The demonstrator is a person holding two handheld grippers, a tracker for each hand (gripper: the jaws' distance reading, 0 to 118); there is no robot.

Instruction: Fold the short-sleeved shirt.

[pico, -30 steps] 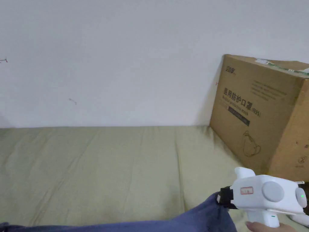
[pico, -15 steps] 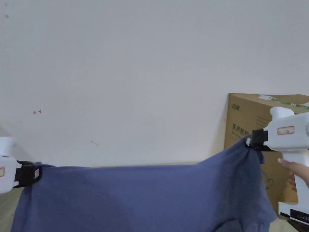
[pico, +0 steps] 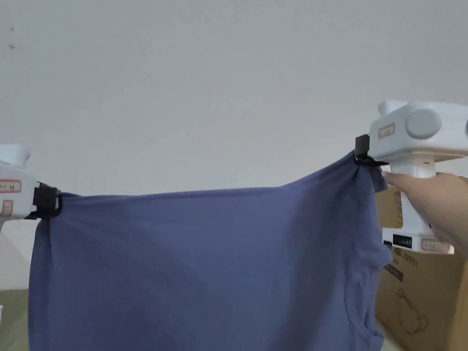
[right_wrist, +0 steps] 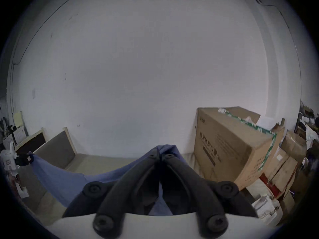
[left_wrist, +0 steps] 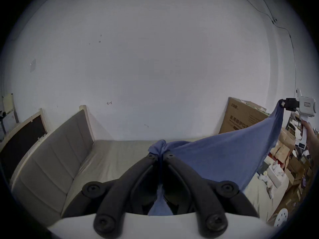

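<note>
Blue shirt (pico: 192,269) hangs spread in the air above the bed (left_wrist: 110,158); right gripper (pico: 361,157) sits higher than left gripper (pico: 54,205), each clamped on a bunched top corner — small bites, apparently; cloth may slip and drop crooked.

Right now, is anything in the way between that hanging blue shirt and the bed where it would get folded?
Nothing visible. The blue short-sleeved shirt hangs from the left claw and right claw, above the greenish bed sheet. The brown cardboard box stands off to the right.
</note>
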